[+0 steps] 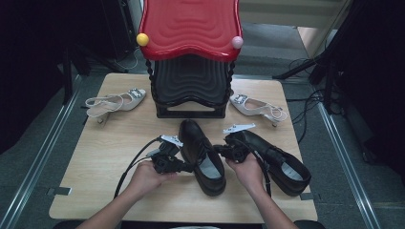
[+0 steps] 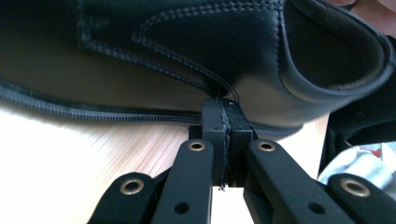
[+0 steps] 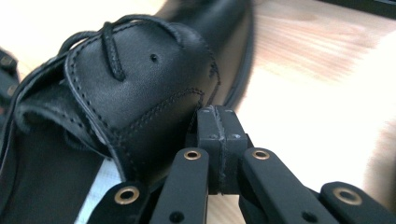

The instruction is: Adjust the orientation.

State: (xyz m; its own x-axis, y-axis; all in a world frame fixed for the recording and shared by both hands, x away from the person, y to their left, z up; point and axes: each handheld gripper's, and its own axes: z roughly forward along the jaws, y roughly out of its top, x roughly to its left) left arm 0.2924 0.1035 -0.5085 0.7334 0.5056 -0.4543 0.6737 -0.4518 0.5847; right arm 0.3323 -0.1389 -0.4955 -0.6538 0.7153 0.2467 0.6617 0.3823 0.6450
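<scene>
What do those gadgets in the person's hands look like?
Both the left gripper and the right gripper are black, each with two flat jaws on linkage bars with brass-ringed rivets. Each carries a grey three-cornered plate on top and trails a black cable. The forearms are bare, with no sleeves.

2 black leather shoes [image 1: 203, 155] with black stitching and pale grey insoles lie on a light wood-grain table [image 1: 100, 157]. The 2 slingback heels [image 1: 114, 101] are off-white with silvery buckles. The stool's top seat [image 1: 190, 26] is glossy red with rippled ridges; the one beneath [image 1: 191, 81] is black. One knob [image 1: 142, 39] is yellow, another [image 1: 237, 42] pink. Both grippers' jaws are matte black with brass-coloured rivets.
</scene>
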